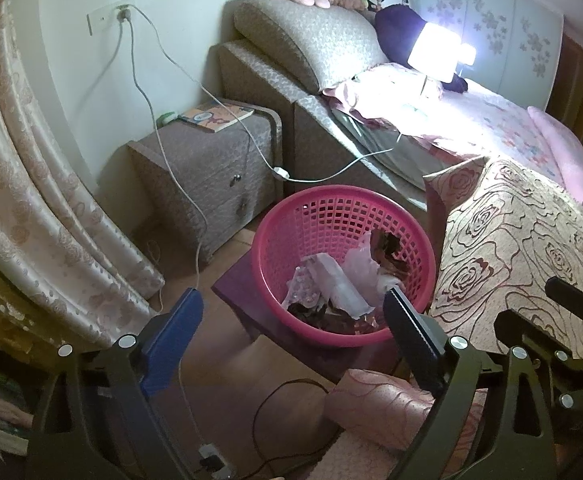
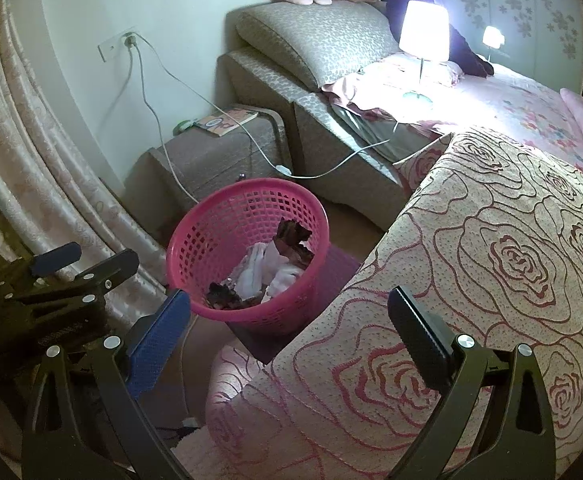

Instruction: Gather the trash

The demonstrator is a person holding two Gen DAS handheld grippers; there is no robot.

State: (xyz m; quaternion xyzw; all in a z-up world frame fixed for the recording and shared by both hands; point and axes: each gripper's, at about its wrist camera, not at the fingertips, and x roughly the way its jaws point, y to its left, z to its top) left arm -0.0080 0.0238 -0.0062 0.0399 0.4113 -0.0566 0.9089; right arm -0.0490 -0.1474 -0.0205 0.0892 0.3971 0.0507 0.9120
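A pink mesh basket (image 1: 291, 224) stands on a dark purple stool (image 1: 235, 288) between the bed and the nightstand; it also shows in the right wrist view (image 2: 219, 232). Inside lie white crumpled plastic (image 1: 339, 280), bubble wrap and brown scraps (image 1: 387, 248); the trash also shows in the right wrist view (image 2: 267, 272). My left gripper (image 1: 293, 312) is open and empty, held just above the basket's near rim. My right gripper (image 2: 287, 312) is open and empty, to the right of the basket over the rose-patterned cover (image 2: 471, 280).
A nightstand (image 1: 219, 160) with a book stands behind the basket. White cables (image 1: 195, 208) hang from a wall socket down to the floor. Curtains (image 1: 31, 184) hang on the left. A lit lamp (image 2: 423, 32) stands on the bed. A black cable (image 1: 283, 400) lies on the floor.
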